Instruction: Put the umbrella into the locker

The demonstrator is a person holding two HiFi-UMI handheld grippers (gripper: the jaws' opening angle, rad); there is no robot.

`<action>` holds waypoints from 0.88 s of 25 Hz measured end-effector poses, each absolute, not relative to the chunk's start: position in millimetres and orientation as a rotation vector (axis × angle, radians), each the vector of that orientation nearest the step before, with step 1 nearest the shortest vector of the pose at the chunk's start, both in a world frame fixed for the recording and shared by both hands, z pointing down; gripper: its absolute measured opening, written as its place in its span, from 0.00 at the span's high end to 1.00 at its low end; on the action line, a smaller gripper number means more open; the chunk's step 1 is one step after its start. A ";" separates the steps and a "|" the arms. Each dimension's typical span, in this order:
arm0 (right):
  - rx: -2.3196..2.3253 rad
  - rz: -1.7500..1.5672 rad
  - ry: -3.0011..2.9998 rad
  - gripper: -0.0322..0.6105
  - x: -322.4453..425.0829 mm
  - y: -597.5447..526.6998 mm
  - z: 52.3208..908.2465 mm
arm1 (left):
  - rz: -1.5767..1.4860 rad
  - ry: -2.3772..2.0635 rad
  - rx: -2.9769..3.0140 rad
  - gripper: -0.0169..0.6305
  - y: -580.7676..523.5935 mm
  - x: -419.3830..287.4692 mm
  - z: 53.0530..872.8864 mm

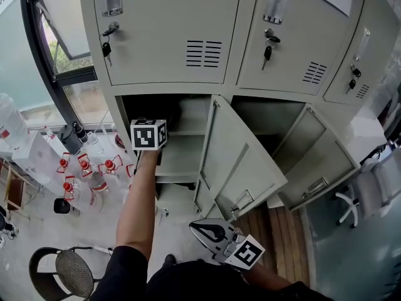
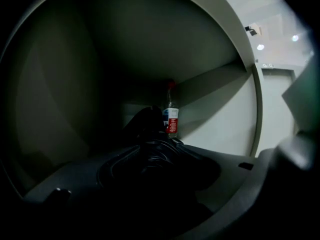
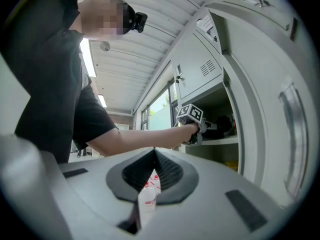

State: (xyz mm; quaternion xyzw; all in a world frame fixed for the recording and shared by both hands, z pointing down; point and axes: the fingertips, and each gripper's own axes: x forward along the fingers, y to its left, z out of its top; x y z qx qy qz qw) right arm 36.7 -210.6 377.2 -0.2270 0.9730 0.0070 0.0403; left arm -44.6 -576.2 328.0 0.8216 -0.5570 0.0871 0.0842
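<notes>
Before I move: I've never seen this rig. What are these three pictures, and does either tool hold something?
A person holds a two-jaw tool in each hand. One camera sits on the head, looking down; one rides on each tool. The left tool reaches into the open locker, where a bottle stands further in. A dark bundle, probably the umbrella, lies at its jaws; too dark to judge the grip. The right tool hangs low, jaws together, empty.
</notes>
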 end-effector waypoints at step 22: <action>-0.722 0.009 2.974 0.93 37.4 -211.4 381.3 | 0.445 -1.752 2.550 0.54 -563.7 -41.8 320.7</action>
